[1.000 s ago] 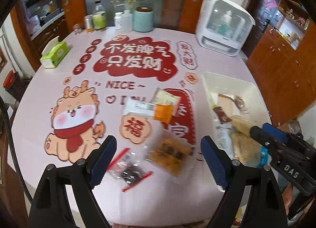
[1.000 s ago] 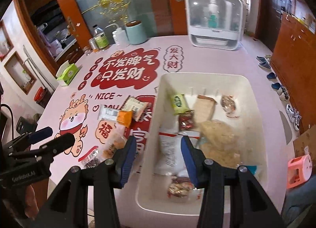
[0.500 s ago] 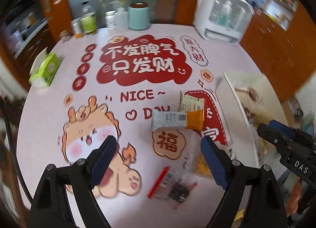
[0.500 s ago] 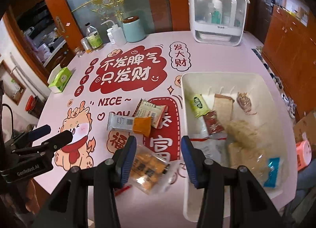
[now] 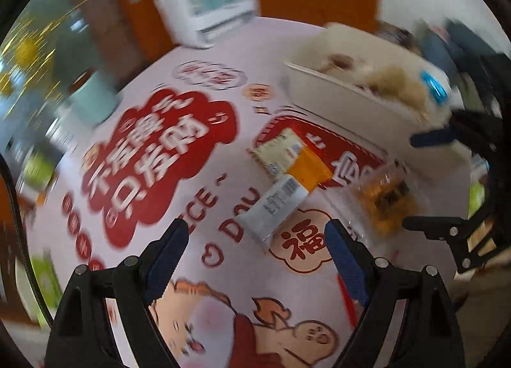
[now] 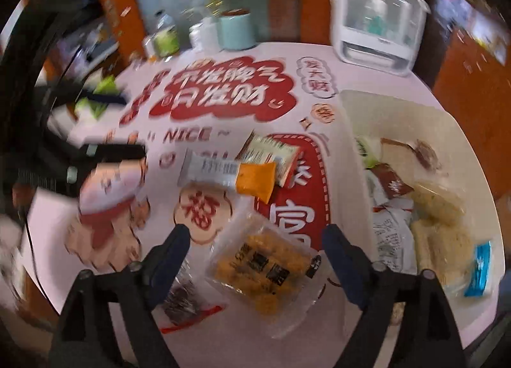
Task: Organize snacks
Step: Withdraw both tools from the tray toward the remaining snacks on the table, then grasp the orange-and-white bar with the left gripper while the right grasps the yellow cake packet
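Fingers of both grippers stand spread, nothing pinched. Right gripper [image 6: 255, 240]: jaws opening, blue pads apart, pointing steeply down over the clear packet of yellow snacks [image 6: 263, 267], which lies between the pads in view, untouched, near the table's [image 6: 242, 345] front edge. Small dark packet with red trim [image 6: 188, 302] lies just left of it. Left gripper [image 5: 254, 242]: pads wide, empty, above the grey-and-orange bar wrapper [image 5: 282, 194]. This wrapper overlaps a cream packet [image 5: 276, 151] near the table's middle. White bin [image 6: 351, 157] sits along the right edge, holding several wrapped snacks; contents blurred. Both views are smeared with motion. White appliance [image 6: 377, 17] stands at the far edge.
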